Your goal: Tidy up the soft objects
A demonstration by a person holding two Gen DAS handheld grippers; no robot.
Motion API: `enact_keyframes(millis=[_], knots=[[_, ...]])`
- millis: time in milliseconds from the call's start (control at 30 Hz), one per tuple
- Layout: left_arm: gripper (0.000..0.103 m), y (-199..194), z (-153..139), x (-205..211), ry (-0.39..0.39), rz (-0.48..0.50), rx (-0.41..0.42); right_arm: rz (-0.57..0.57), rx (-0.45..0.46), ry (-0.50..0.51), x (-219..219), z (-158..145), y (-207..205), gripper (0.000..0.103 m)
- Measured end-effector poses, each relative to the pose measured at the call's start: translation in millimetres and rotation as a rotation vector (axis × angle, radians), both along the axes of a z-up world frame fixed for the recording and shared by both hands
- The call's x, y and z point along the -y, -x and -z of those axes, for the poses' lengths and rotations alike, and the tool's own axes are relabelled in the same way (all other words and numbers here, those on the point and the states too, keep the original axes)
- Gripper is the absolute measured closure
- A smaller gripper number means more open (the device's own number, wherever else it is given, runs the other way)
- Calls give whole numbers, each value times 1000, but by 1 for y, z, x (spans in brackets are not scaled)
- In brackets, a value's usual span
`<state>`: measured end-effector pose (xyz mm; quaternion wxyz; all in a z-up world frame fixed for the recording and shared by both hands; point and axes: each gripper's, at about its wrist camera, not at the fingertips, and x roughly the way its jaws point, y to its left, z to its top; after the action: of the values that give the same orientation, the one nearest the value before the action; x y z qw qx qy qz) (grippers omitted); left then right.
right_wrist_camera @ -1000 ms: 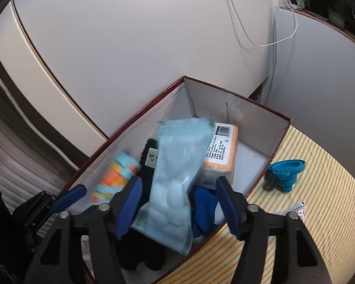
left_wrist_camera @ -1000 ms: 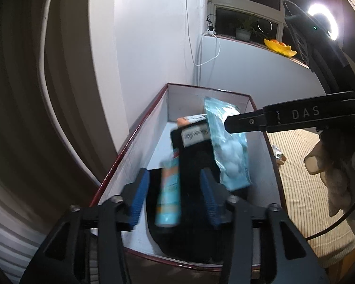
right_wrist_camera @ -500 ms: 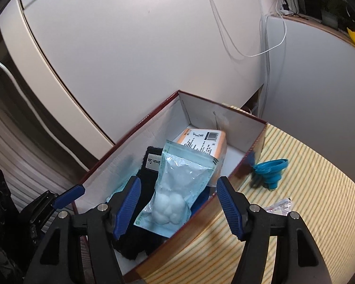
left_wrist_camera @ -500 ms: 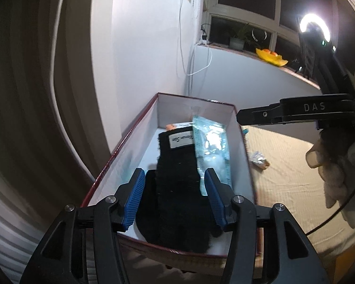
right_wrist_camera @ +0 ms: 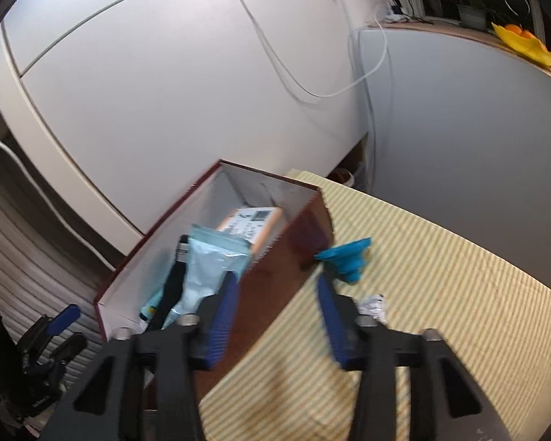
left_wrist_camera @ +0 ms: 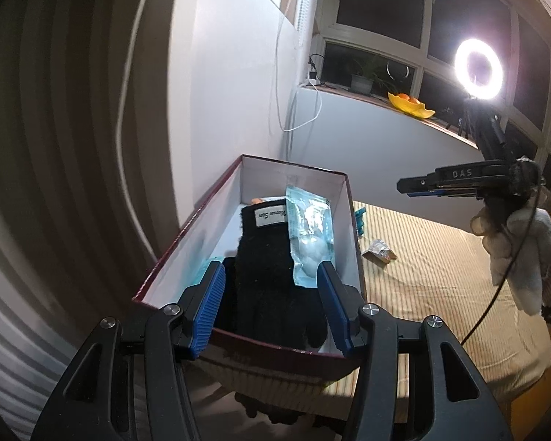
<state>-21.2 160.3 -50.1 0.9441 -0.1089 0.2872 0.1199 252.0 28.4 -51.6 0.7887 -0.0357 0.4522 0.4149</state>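
My box, maroon outside, at the bed's left edge, near to far: black glove, cotton-ball pouch leaning on the right wall, orange pack. Left gripper part open, empty. Right gripper empty, jaws just narrowed, now clear of the box since releasing the pouch.

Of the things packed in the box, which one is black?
The glove, lying lengthwise in the box. It carries a white label at its far end; beside it sits a pale blue cotton-ball bag, behind it an orange pack.
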Motion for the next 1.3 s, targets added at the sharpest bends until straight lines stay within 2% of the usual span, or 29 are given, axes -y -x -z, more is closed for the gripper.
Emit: enact_keyframes(millis=[67,167,433,767,967,1300], knots=[[52,6,-2,-2,-4,-16,6,6,-14,5,4,4,-10,84],[52,14,-4,-6,-7,-40,14,21,-49,19,7,13,-31,88],[52,22,-9,-14,-16,-82,27,30,-102,79,-21,45,-78,88],[52,13,-8,-16,-11,-96,17,-24,-106,179,-69,79,-109,89],[52,11,-5,-17,1,-90,9,-29,-147,213,-69,101,-117,89],[52,12,-5,-11,28,-48,21,-88,-102,336,-19,99,-84,89]])
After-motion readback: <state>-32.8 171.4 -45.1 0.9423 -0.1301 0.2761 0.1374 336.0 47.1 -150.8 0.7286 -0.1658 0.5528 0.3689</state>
